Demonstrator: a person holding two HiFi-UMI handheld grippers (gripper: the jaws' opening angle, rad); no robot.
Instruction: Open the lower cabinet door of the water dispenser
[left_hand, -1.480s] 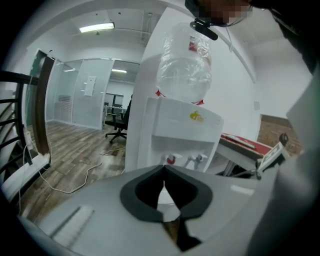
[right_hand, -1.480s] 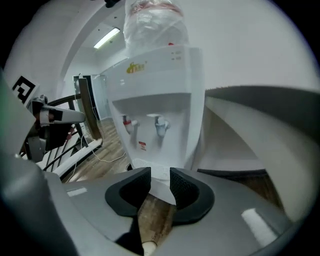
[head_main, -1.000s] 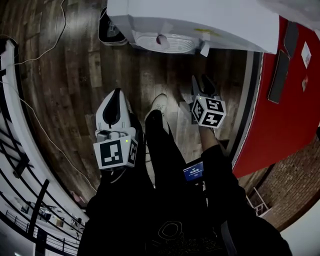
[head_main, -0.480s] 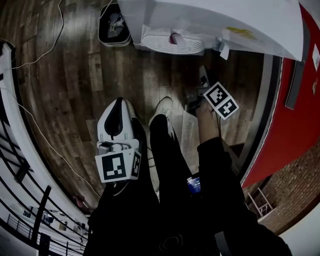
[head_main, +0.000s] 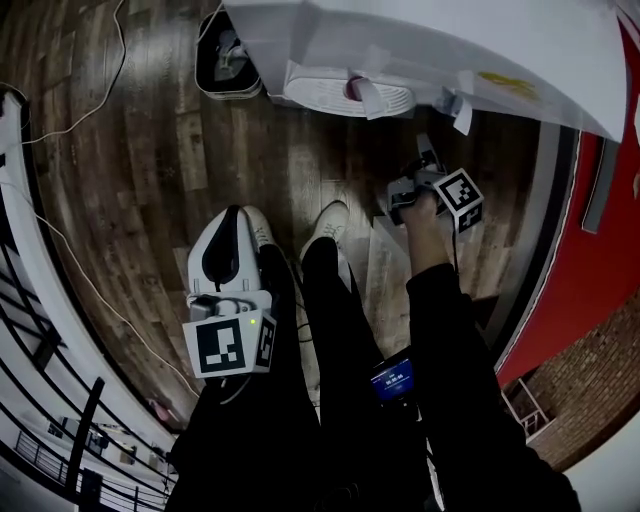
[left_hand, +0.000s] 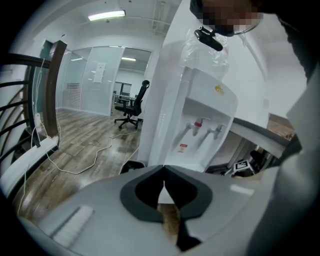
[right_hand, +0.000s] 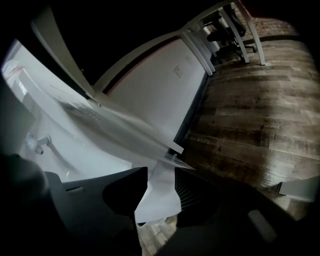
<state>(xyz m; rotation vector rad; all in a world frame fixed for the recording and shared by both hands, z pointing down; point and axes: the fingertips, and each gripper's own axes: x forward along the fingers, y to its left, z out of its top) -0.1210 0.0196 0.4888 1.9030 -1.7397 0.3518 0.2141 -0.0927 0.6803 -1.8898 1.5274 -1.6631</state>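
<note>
The white water dispenser (head_main: 420, 40) stands at the top of the head view, its drip tray (head_main: 350, 95) jutting out over the floor. From the head view its lower front is hidden under the tray. My right gripper (head_main: 422, 162) is low in front of the dispenser, rolled onto its side, with its marker cube (head_main: 460, 198) behind. Its jaws are open in the right gripper view (right_hand: 160, 187), and the dispenser's white lower panel (right_hand: 161, 197) shows in the gap, untouched. My left gripper (head_main: 228, 250) hangs by my leg, shut and empty (left_hand: 164, 181). The dispenser's two taps (left_hand: 202, 125) show beyond it.
A red wall (head_main: 590, 250) stands close on the right of the dispenser. A dark bin (head_main: 225, 60) sits on the wooden floor at its left. Cables (head_main: 60, 120) trail across the floor toward a railing (head_main: 30, 330). My shoe (head_main: 327, 222) is under the grippers. An office chair (left_hand: 131, 102) stands far back.
My right gripper has dropped and moved in toward the dispenser's foot, rolling onto its side. The left gripper has sunk a little beside my leg and stays shut.
</note>
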